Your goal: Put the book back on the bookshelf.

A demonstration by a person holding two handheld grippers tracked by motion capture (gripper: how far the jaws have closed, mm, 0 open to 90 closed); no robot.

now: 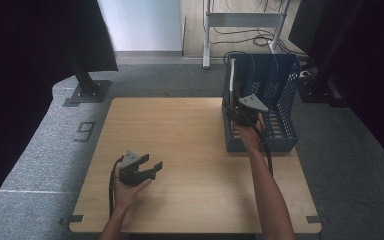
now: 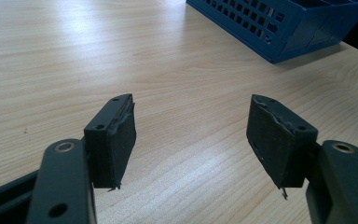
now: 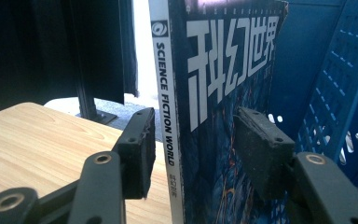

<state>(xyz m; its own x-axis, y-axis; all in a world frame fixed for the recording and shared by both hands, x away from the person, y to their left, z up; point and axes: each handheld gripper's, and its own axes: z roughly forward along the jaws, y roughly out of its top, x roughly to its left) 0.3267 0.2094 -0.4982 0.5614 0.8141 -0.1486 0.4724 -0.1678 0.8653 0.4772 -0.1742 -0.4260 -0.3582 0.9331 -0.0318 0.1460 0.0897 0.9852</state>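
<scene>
Wooden table (image 1: 190,150), blue file rack (image 1: 285,90) on it, seemingly.

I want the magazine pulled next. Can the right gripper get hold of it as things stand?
Probably yes: the right gripper is open with its jaws either side of the upright magazine in the blue file rack; nothing lies between.

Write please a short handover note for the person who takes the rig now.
Right gripper: open, jaws on either side of the magazine, not closed on it.
Left gripper: open, holds nothing, over the table.
Magazine stands upright in the blue rack, at its left end.
Done: right gripper is lined up on the magazine.
Left: probably close the jaws and move the magazine.
</scene>
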